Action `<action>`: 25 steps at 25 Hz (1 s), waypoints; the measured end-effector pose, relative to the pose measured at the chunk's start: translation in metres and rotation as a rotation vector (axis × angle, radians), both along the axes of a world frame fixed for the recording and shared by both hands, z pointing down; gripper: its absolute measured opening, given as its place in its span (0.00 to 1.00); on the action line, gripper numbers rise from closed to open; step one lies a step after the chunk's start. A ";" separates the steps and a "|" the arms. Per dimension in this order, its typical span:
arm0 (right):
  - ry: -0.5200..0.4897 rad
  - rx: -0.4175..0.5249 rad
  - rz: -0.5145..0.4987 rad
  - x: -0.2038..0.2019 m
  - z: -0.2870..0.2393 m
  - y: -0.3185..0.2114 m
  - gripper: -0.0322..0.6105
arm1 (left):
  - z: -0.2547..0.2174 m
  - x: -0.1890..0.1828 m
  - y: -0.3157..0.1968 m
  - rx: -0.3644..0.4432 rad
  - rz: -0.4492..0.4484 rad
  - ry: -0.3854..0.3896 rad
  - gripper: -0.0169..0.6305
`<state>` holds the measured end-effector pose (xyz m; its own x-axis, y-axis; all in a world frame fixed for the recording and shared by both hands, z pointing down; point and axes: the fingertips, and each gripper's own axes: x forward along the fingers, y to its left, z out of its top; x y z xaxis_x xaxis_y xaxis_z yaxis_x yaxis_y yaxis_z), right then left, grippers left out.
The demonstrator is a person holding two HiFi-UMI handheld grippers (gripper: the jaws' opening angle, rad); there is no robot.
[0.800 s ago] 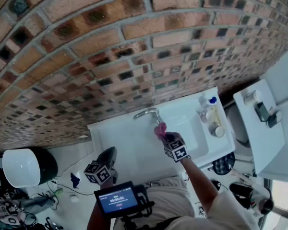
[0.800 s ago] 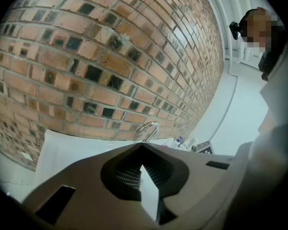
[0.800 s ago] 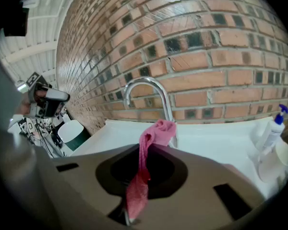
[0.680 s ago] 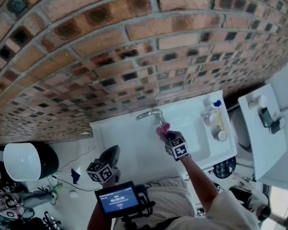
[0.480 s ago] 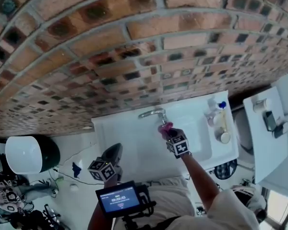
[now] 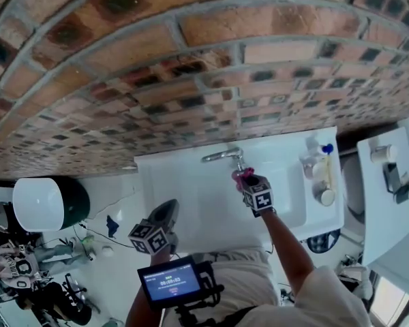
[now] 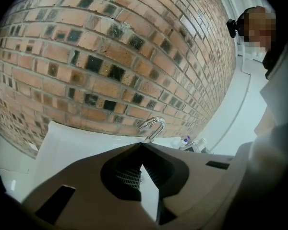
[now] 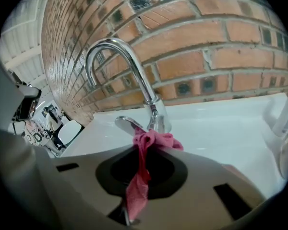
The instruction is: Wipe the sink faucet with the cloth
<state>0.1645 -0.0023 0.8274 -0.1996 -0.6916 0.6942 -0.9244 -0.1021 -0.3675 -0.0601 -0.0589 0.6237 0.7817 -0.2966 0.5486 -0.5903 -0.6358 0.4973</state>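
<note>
The right gripper [image 8: 145, 146] is clamped on the pink cloth [image 8: 156, 140], whose bunched end sits at the faucet [image 8: 151, 97] base. Only a small wad sticks out, so the tips could scrape the chrome, or a push could knock the lever and start water. The left gripper [image 7: 143, 145] is closed on nothing and hangs back. Compared with earlier, the cloth stays at the faucet base and only the view has shifted.

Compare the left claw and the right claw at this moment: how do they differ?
The right claw is shut on a pink cloth; the left claw is shut on nothing. The right claw is up at the base of the faucet; the left claw hangs back by the front of the sink, clear of the faucet. Both point toward the brick wall.
</note>
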 end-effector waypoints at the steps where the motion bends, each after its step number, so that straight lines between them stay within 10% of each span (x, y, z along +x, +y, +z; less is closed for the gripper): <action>1: -0.003 -0.006 -0.001 0.001 0.005 0.000 0.12 | 0.001 -0.001 0.001 -0.002 -0.005 -0.005 0.03; 17: -0.003 -0.092 -0.065 0.013 0.046 -0.005 0.12 | 0.002 0.003 0.005 -0.002 -0.012 -0.018 0.03; 25: 0.037 -0.106 0.082 0.059 0.047 -0.007 0.12 | 0.002 0.007 0.009 -0.003 -0.005 -0.001 0.03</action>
